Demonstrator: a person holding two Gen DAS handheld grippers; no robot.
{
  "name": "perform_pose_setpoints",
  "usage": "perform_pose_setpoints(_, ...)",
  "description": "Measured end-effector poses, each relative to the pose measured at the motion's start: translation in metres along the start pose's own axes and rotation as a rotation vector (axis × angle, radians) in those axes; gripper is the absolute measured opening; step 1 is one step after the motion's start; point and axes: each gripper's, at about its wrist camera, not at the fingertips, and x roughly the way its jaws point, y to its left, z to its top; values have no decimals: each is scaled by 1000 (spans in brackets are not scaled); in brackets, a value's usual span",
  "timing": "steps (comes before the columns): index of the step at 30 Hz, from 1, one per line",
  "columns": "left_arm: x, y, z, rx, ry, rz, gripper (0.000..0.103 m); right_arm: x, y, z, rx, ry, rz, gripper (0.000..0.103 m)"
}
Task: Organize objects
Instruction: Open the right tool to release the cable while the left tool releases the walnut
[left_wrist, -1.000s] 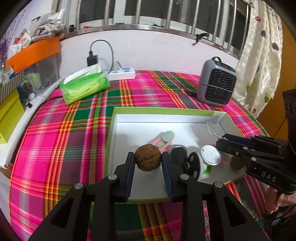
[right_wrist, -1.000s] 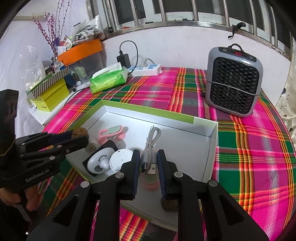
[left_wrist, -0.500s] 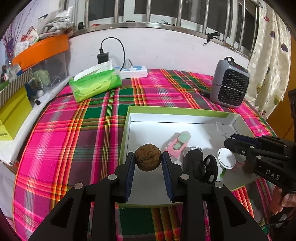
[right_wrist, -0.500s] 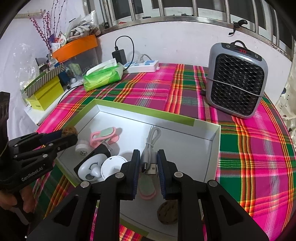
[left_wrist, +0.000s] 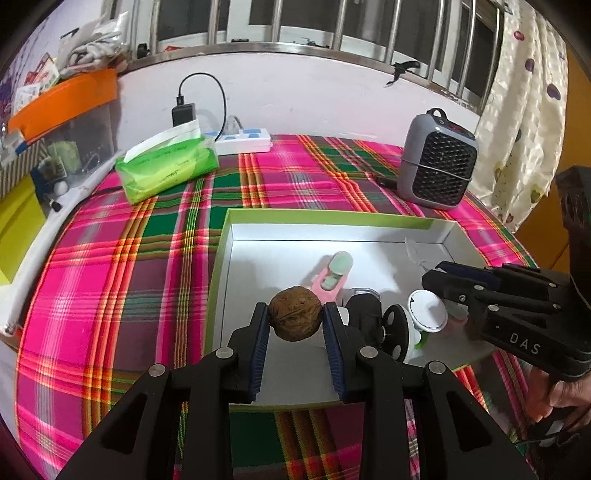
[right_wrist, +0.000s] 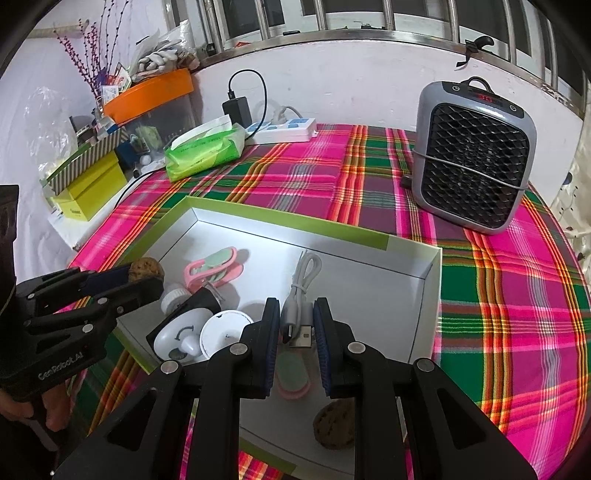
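Observation:
My left gripper (left_wrist: 294, 320) is shut on a brown walnut (left_wrist: 294, 319) and holds it above the near left part of the white box with a green rim (left_wrist: 236, 221). It also shows in the right wrist view (right_wrist: 142, 271). My right gripper (right_wrist: 295, 325) is shut on a white USB cable (right_wrist: 301, 291) over the box (right_wrist: 406, 280). In the box lie a pink clip (right_wrist: 214, 269), a white round lid (right_wrist: 225, 332), a black and white gadget (right_wrist: 184, 325), a second pink clip (right_wrist: 291, 376) and a second walnut (right_wrist: 334, 424).
A grey heater (right_wrist: 472, 155) stands at the back right on the plaid cloth (left_wrist: 110, 280). A green tissue pack (left_wrist: 166, 170) and a white power strip (left_wrist: 243, 142) are at the back. Yellow boxes (right_wrist: 88, 188) and an orange-lidded bin (right_wrist: 147, 96) stand at the left.
Both grippers have pulled back and risen slightly, each keeping its grip. The box looks smaller and further off in the left wrist view.

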Motion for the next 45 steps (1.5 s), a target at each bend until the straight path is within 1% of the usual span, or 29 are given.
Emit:
perform_pose_setpoints(6, -3, 0, -3, -10, -5, 20, 27, -1, -1, -1, 5, -3, 4, 20)
perform_pose_setpoints(10, 0, -3, -7, 1, 18, 63, 27, 0, 0, 0, 2, -1, 6, 20)
perform_pose_setpoints(13, 2, -3, -8, 2, 30, 77, 27, 1, 0, 1, 0, 0, 6, 20)
perform_pose_setpoints(19, 3, -4, -8, 6, 41, 40, 27, 3, 1, 1, -6, 10, 6, 20)
perform_pose_setpoints(25, 4, -7, -8, 19, 40, 30, 27, 3, 0, 0, 10, 15, 11, 20)
perform_pose_setpoints(29, 0, -9, -7, 25, 22, 4, 27, 3, 0, -1, 19, 18, 19, 20)
perform_pose_setpoints(32, -2, -9, -8, 26, 13, -3, 27, 1, -1, -3, 28, 18, 24, 20)
perform_pose_setpoints(34, -2, -9, -7, 22, 10, -6, 27, -1, 0, -3, 28, 14, 29, 24)
perform_pose_setpoints(37, -5, -8, -7, 16, 0, -9, 27, -6, 3, -4, 18, 3, 27, 26)
perform_pose_setpoints(45, -19, -12, -11, 18, -30, -26, 27, -23, 7, -12, 12, -21, 28, 27)
